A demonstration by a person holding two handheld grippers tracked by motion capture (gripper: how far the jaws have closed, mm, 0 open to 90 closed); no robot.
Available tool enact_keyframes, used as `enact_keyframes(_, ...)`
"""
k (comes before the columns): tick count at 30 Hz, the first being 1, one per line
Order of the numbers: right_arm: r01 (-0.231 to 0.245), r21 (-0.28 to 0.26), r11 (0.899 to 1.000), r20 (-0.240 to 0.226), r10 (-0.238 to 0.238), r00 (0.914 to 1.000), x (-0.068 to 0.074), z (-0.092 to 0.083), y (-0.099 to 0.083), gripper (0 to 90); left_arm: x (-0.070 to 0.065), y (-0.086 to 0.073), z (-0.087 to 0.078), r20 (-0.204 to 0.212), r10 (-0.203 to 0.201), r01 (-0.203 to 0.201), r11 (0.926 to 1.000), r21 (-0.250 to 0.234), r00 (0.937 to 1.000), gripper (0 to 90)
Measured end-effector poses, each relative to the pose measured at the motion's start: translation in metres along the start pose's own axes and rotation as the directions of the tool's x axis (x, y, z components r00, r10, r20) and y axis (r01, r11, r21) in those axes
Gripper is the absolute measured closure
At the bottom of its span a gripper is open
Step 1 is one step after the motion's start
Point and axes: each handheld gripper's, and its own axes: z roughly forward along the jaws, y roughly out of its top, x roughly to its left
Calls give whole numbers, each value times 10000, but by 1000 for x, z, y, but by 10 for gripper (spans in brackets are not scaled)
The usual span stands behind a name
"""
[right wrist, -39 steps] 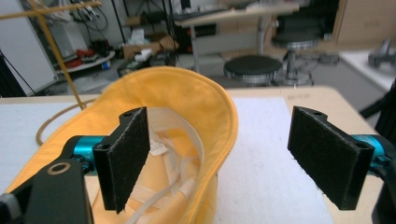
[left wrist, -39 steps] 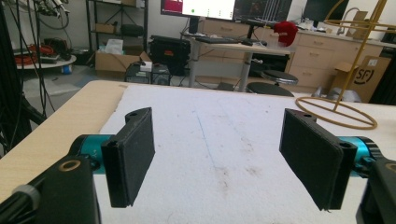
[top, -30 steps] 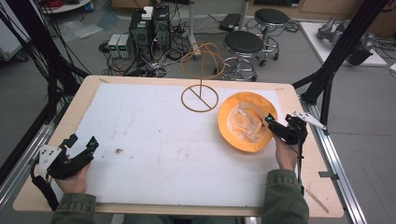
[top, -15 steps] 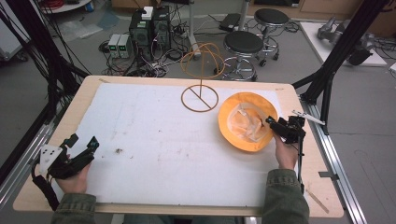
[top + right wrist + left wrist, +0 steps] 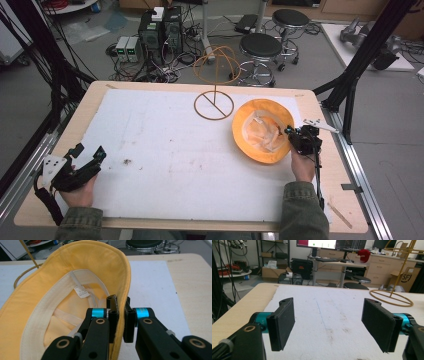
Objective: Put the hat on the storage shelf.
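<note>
A yellow-orange hat (image 5: 260, 131) lies upside down on the white mat at the right, its pale lining and label facing up. My right gripper (image 5: 291, 135) sits at the hat's near right edge. Its jaws have just been closing, and in the right gripper view the gripper (image 5: 120, 301) is shut on the hat's (image 5: 75, 277) upturned brim, one pad inside and one outside. My left gripper (image 5: 89, 151) rests low at the mat's near left corner. In the left gripper view it (image 5: 332, 322) stands wide open with bare mat between the pads.
A gold wire hat stand (image 5: 215, 87) rises at the back middle of the mat (image 5: 175, 145), just left of the hat; its pole (image 5: 398, 277) is seen from the left gripper. Behind the table are stools (image 5: 260, 47) and computer boxes (image 5: 160, 30).
The right gripper's jaws went from wide open beside the hat to shut on its brim. The left gripper has stayed where it was.
</note>
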Motion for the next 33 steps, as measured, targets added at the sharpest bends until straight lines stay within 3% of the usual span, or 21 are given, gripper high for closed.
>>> enact_keyframes(9, 153, -502, 9986, 25, -152, 9999, 6, -4, 0, 865, 0, 0, 0, 33, -10, 10, 10000, -35, 10000, 271)
enact_keyframes(15, 335, -1130, 9930, -81, -347, 9994, 12, -10, 2, 866, 0, 0, 0, 43, -23, 23, 10000, -51, 10000, 271)
enact_keyframes(18, 533, -1692, 9841, -70, -552, 9984, 17, -17, 4, 866, 0, 0, 0, 43, -54, 54, 10000, -56, 10000, 271)
enact_keyframes(25, 629, -2364, 9696, -73, -665, 9978, 20, -26, 6, 867, 0, 0, 0, 52, -86, 86, 9999, -61, 9999, 271)
enact_keyframes(26, 618, -2581, 9641, -103, -667, 9977, 21, -28, 7, 867, 0, 0, 0, 52, -89, 89, 9999, -62, 9999, 271)
enact_keyframes(29, 540, -2640, 9630, -188, -611, 9980, 21, -29, 7, 866, 0, 0, 0, 70, -92, 93, 9999, -48, 9999, 271)
enact_keyframes(33, 319, -2987, 9538, -353, -445, 9984, 21, -34, 8, 866, 0, 0, 0, 91, -118, 118, 9999, -64, 9999, 273)
